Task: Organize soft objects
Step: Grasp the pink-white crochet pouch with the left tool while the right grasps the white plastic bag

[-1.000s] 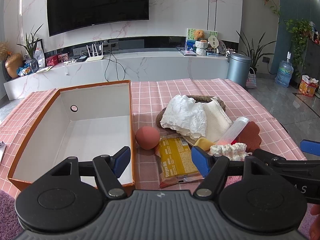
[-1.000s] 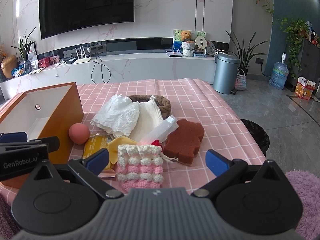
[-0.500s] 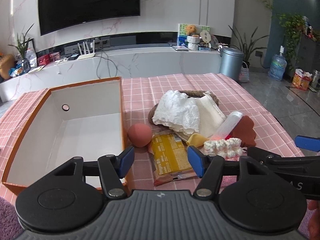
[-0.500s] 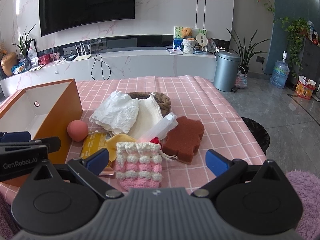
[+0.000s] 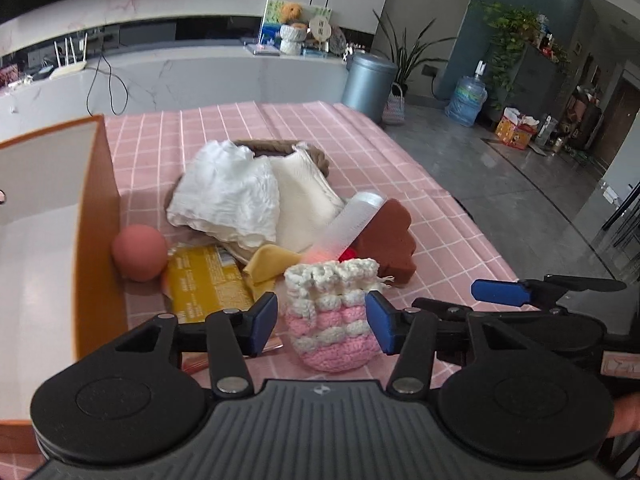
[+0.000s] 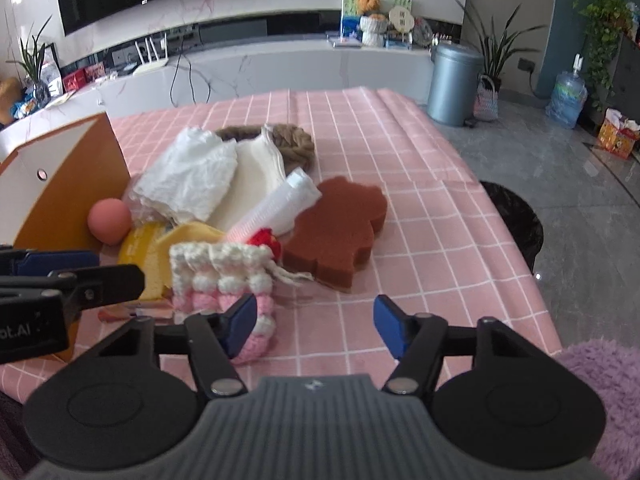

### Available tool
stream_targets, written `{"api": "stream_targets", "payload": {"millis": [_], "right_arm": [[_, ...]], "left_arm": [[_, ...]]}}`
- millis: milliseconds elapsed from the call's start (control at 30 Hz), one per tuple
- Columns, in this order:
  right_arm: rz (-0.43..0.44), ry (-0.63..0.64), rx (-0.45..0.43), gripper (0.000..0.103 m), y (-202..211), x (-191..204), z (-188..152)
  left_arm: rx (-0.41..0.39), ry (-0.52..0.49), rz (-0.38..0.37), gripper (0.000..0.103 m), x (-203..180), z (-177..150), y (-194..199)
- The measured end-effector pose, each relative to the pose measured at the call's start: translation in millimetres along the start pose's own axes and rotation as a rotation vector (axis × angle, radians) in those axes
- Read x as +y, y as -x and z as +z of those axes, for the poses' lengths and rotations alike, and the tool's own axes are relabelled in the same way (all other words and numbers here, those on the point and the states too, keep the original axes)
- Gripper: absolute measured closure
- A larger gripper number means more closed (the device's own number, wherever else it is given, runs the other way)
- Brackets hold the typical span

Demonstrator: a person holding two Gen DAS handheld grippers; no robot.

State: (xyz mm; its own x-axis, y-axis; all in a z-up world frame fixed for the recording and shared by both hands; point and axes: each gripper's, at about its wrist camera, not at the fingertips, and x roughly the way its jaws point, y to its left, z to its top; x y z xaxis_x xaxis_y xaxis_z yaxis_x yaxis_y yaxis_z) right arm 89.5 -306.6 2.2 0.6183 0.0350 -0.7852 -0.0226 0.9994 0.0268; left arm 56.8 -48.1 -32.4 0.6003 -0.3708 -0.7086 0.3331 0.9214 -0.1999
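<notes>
A pink and white crochet pouch point(image 5: 334, 312) point(image 6: 224, 280) sits on the pink checked tablecloth, between the open jaws of my left gripper point(image 5: 322, 322), not squeezed. My right gripper point(image 6: 316, 326) is open and empty, just right of the pouch. Behind lie a brown sponge point(image 5: 386, 238) point(image 6: 336, 224), white cloths point(image 5: 228, 196) point(image 6: 188, 176), a cream cloth point(image 5: 304, 196), a pink ball point(image 5: 139, 253) point(image 6: 109, 221), a yellow cloth point(image 5: 266, 262) and a clear tube point(image 5: 352, 222) point(image 6: 280, 208). An open orange box point(image 5: 98, 216) point(image 6: 64, 196) stands at the left.
A yellow snack packet point(image 5: 206, 284) lies by the ball. A brown woven basket point(image 6: 296, 142) sits under the cloths. The table's right edge point(image 6: 532, 264) drops to the floor, with a black bin point(image 6: 516, 220) beside it.
My left gripper has swung right from the box and ball to straddle the crochet pouch. My right gripper has shifted right and forward, so the pouch is now at its left finger.
</notes>
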Motion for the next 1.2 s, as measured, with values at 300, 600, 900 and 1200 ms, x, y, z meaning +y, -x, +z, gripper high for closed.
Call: {"api": "stream_targets", "payload": {"millis": [300, 600, 900, 1200], "right_arm": [[0.071, 0.011, 0.086, 0.069, -42, -7, 0], [0.138, 0.008, 0.132, 0.081, -69, -3, 2], [0.119, -0.016, 0.126, 0.079, -70, -5, 4], [0.134, -0.035, 0.060, 0.060, -46, -7, 13]], "left_arm": [[0.100, 0.070, 0.008, 0.032, 7, 3, -57], [0.142, 0.095, -0.019, 0.030, 11, -1, -81], [0.098, 0.056, -0.005, 0.069, -1, 1, -63], [0.000, 0.086, 0.005, 0.074, 7, 15, -23]]}}
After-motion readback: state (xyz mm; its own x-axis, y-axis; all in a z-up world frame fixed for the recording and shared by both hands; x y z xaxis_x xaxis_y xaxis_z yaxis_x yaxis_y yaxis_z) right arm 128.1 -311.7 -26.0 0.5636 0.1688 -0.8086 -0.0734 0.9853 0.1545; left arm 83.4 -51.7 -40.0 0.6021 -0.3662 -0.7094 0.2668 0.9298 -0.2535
